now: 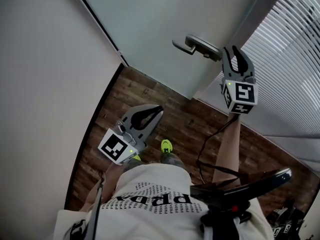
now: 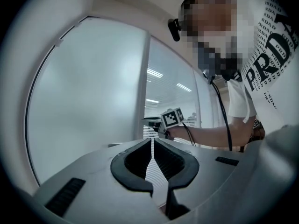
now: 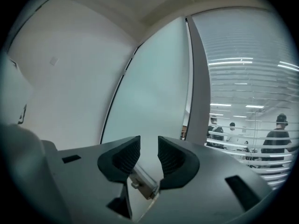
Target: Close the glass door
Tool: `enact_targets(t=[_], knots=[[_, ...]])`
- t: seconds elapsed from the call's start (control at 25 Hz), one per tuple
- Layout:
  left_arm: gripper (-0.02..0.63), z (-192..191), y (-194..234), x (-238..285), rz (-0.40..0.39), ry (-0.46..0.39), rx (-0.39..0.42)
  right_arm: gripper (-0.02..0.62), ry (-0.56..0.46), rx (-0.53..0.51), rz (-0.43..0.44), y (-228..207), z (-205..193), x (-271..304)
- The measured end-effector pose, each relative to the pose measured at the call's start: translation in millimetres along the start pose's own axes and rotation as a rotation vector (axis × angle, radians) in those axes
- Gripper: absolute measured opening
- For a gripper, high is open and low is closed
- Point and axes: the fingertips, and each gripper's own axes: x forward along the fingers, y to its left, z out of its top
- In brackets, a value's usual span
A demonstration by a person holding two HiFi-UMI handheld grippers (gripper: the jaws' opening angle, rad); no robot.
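Glass door (image 1: 165, 29), upper centre, seemingly ajar: right gripper (image 1: 232, 50), jaws apart astride lever handle (image 1: 197, 45) at upper right, should clench squarely, then swing steadily home; left gripper (image 1: 159, 109), lower left, jaws together, empty.

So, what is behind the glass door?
The glass door is frosted, so whatever stands behind it is hidden. Only beside it, through the blinds, ceiling lights and a few people show.
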Motion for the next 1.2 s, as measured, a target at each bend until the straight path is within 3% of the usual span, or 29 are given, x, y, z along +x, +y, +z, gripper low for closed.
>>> enact_targets(t=[0.16,0.28,0.56,0.64,0.72,0.96,1.2], knots=[[0.02,-6.4,-0.9,3.6,-0.01,0.014,-0.025,0.109,0.044,-0.006,0.089,33.9,-12.4,7.6],[0.02,-22.8,-2.1,-23.8,-0.005,-0.014,-0.033,0.109,0.039,-0.047,0.074,71.9,-4.8,-7.7],[0.02,-6.8,22.9,30.4,0.023,0.026,-0.05,0.109,0.067,-0.005,0.081,17.1,-11.4,26.5],[0.02,-7.3,16.3,28.1,0.013,0.022,-0.053,0.104,0.053,-0.011,0.077,20.7,-6.0,26.6],[0.02,-10.8,10.3,20.6,-0.006,0.014,-0.068,0.028,0.054,-0.019,0.064,30.8,-6.4,24.8],[0.02,-14.3,3.4,12.1,-0.057,0.006,-0.081,0.028,0.066,0.002,0.054,49.1,-8.3,31.5],[0.02,-10.9,2.8,-2.5,-0.056,0.009,-0.085,0.028,0.081,0.007,0.073,68.4,-3.9,26.0]])
